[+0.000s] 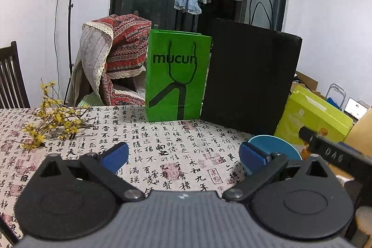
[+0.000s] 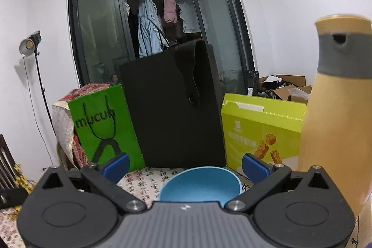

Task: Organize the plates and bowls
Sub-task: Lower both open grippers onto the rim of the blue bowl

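A blue bowl sits upright on the calligraphy tablecloth, just below and in front of my right gripper. That gripper is open and empty, its blue pads spread wide on either side above the bowl. In the left wrist view the same bowl lies at the right, partly hidden behind my left gripper's right pad. My left gripper is open and empty above the cloth. The right gripper's black body reaches in from the right edge. No plates are in view.
A green paper bag, a tall black bag and a yellow-green box stand along the table's far edge. A tall tan bottle stands close at the right. Yellow flower twigs lie at the left.
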The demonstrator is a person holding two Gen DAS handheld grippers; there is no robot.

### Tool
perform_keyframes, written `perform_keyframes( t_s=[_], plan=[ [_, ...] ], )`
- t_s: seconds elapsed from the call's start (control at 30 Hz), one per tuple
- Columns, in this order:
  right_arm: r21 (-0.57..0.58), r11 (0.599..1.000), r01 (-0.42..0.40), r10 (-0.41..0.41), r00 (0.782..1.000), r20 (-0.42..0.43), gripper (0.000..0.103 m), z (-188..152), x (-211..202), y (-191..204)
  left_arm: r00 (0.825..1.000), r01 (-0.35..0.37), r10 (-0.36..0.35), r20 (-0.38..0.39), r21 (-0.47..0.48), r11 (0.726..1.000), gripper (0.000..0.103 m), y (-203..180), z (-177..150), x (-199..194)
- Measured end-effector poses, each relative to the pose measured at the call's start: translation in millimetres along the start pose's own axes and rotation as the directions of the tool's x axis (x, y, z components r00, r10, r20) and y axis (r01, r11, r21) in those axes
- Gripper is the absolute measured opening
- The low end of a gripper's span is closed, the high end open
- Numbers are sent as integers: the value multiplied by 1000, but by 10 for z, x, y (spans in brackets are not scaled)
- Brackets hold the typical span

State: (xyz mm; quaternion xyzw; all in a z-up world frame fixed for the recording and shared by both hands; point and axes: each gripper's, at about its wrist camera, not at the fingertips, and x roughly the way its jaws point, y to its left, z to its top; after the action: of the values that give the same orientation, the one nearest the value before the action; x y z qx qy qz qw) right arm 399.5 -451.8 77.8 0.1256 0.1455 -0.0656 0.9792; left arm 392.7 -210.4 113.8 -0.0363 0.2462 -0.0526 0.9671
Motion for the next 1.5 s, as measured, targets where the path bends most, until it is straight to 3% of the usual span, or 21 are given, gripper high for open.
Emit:
perform_keyframes(
  t_s=[0.27,0.73,1.13,1.5],
  plan=[
    [-12,1000,-8,8,1000,-8,103,-185,219,-159,1000,-4,4,-23,11,1000,103,-185,-2,282],
    [14,1000,-14,14,999,-33,103,-291,413,-276,995,-76,80,-66,60,995,103,-515,-37,691],
    [42,999,18,-15,997,-69,100,-359,552,-367,991,-112,119,-64,110,988,103,-796,-30,884],
    [61,998,29,-25,997,-76,95,-363,589,-416,988,-140,145,-52,88,986,103,-898,1,1067]
  ],
)
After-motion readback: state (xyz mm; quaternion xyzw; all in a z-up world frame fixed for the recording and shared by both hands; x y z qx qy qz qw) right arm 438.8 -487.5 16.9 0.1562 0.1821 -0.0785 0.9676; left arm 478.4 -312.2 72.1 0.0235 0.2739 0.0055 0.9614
